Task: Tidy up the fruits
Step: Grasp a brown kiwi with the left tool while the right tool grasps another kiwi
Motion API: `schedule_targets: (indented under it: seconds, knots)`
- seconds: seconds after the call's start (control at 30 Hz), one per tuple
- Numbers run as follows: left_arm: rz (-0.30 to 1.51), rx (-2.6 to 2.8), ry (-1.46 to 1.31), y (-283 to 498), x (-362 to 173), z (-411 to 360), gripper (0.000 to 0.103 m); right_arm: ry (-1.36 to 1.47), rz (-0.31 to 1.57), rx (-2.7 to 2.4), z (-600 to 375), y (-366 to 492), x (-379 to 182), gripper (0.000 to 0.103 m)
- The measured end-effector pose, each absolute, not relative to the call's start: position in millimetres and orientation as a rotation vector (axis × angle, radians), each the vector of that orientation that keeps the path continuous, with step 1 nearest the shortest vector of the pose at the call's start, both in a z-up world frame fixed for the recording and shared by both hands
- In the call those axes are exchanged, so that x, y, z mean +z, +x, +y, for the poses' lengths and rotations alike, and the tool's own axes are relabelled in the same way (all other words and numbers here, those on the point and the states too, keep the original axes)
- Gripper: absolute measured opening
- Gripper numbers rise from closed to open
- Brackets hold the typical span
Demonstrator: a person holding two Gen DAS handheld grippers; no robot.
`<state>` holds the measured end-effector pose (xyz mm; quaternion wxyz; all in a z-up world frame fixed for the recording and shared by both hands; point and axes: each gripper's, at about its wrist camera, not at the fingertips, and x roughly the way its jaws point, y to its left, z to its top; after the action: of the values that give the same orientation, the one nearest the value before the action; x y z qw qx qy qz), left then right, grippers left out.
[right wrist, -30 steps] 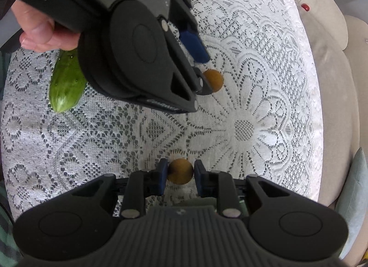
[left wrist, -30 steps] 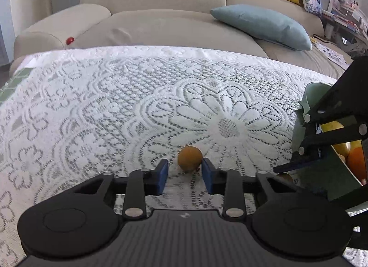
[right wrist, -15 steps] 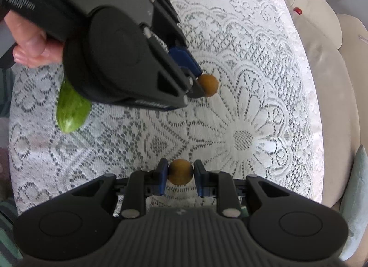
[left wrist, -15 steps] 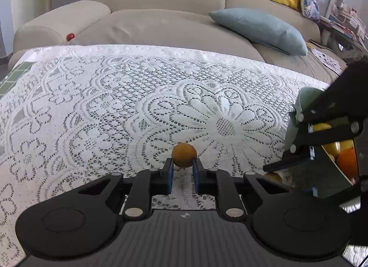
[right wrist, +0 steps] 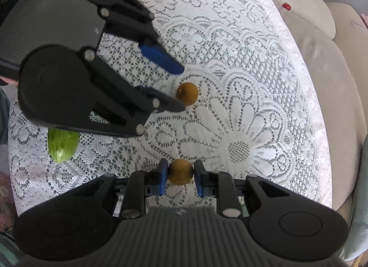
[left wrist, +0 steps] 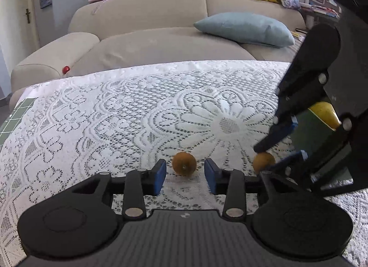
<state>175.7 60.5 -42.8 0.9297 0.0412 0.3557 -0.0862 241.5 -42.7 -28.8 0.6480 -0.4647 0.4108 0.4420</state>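
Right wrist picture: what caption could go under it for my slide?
Right gripper clamps a small brown fruit while the open left gripper frames another on the lace tablecloth.

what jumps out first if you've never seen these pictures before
Two small brown round fruits on a white lace tablecloth: the right gripper has its jaws shut on one fruit, while the other fruit lies loose between the open jaws of the left gripper. A green cucumber lies partly hidden behind the left gripper.

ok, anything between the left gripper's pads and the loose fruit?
No. In the left wrist view the fruit sits between the open left gripper pads, only lace tablecloth in the gaps.
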Motion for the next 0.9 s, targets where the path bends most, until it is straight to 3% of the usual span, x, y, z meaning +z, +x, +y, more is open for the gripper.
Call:
schedule_targets:
  seconds: [0.37,0.67,0.9]
  knots:
    - [0.752,-0.159,0.038,185,-51,61,0.047,-1.061,0.952,1.005,-43,242,-41,0.023]
    - [0.776,-0.136,0.018,191,-54,61,0.029,-1.075,0.959,0.988,-39,241,-49,0.025]
    - [0.757,-0.144,0.007,188,-47,64,0.028,-1.076,0.928,0.989,-42,234,-43,0.023]
